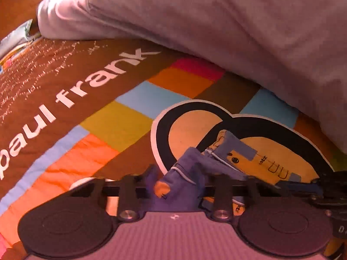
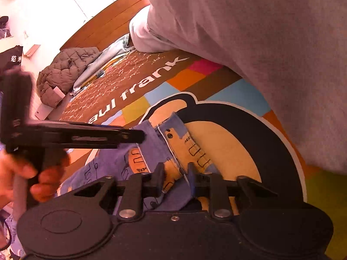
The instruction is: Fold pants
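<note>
The pants point(image 1: 219, 158) are small, blue with tan patches, dark stitch marks and a white zipper. They lie bunched on a colourful patchwork bedspread point(image 1: 121, 119). My left gripper point(image 1: 175, 179) is shut on a fold of the blue cloth, held just above the bedspread. My right gripper point(image 2: 174, 178) is shut on the pants point(image 2: 164, 143) near the waistband and zipper. The left gripper's body point(image 2: 73, 135) shows in the right wrist view at the left, held by a hand. The rest of the pants is hidden under the grippers.
A large grey-white pillow point(image 1: 216, 26) lies along the top and right of the bedspread, close behind the pants. A grey quilted jacket point(image 2: 65, 71) and a light blue cloth point(image 2: 104, 58) lie at the far end by the wooden headboard point(image 2: 112, 15).
</note>
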Demonstrator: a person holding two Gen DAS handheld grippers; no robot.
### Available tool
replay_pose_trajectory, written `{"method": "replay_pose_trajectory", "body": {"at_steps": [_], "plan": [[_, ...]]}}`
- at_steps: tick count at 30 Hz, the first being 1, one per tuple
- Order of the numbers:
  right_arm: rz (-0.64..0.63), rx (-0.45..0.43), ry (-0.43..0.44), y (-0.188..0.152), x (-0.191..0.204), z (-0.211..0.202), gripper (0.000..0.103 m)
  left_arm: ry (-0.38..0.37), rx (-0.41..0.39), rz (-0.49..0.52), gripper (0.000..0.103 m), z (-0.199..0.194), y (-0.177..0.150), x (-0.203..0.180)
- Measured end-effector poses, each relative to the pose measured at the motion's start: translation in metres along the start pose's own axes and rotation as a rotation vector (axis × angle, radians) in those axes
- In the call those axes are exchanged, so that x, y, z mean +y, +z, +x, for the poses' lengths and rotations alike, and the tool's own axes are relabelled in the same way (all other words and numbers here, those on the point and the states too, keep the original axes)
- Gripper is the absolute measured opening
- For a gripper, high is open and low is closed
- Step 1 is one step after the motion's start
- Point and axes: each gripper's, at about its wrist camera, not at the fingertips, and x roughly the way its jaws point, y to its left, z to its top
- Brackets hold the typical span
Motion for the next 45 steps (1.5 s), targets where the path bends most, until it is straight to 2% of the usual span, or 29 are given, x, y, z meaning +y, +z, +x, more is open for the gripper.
{"method": "replay_pose_trajectory", "body": {"at_steps": [1,5,8,13,18,24,26,29,31,32,33,36,38,39,42,45], "plan": [[-0.003,-0.002,0.002,-0.001,0.001,-0.001,0.01,-0.008,-0.011,-0.01,0.011,-0.002,0.0,-0.001],[-0.025,-0.018,-0.006,-0.004,0.002,-0.007,0.008,0.021,-0.057,0.039,0.008,-0.014,0.001,-0.016],[-0.025,-0.036,-0.008,-0.002,0.001,-0.018,0.008,0.019,-0.074,0.075,0.007,-0.021,0.003,-0.028],[-0.042,-0.076,-0.031,-0.003,-0.002,-0.035,0.007,0.015,-0.09,0.066,0.007,-0.02,0.009,-0.04],[-0.04,-0.073,-0.072,-0.005,-0.008,-0.039,0.007,0.027,-0.088,0.062,0.008,-0.009,0.009,-0.056],[-0.049,-0.056,-0.111,-0.006,-0.014,-0.032,0.007,0.038,-0.102,0.007,0.009,0.005,0.006,-0.057],[-0.061,-0.036,-0.124,-0.005,-0.013,-0.027,0.012,0.034,-0.107,-0.016,0.011,0.005,0.004,-0.054],[-0.088,-0.036,-0.158,-0.003,-0.011,-0.027,0.029,0.029,-0.131,-0.089,0.025,-0.009,0.002,-0.042],[-0.149,-0.061,-0.189,-0.003,-0.003,-0.03,0.043,0.044,-0.164,-0.124,0.04,-0.028,-0.004,-0.03],[-0.181,-0.074,-0.203,-0.004,0.002,-0.031,0.046,0.059,-0.184,-0.139,0.054,-0.039,-0.009,-0.023],[-0.214,-0.087,-0.211,-0.004,0.007,-0.031,0.049,0.08,-0.212,-0.155,0.061,-0.053,-0.017,-0.015],[-0.308,-0.107,-0.205,-0.007,0.028,-0.03,0.054,0.138,-0.267,-0.185,0.061,-0.095,-0.05,-0.004],[-0.378,-0.109,-0.179,-0.011,0.045,-0.026,0.057,0.168,-0.265,-0.22,0.061,-0.118,-0.079,0.004],[-0.413,-0.103,-0.154,-0.013,0.054,-0.023,0.061,0.181,-0.257,-0.245,0.061,-0.129,-0.096,0.009],[-0.474,-0.022,-0.043,-0.02,0.077,-0.01,0.073,0.211,-0.217,-0.322,0.061,-0.152,-0.149,0.028],[-0.478,0.077,0.011,-0.028,0.093,0.006,0.075,0.261,-0.142,-0.406,0.061,-0.163,-0.198,0.053]]}}
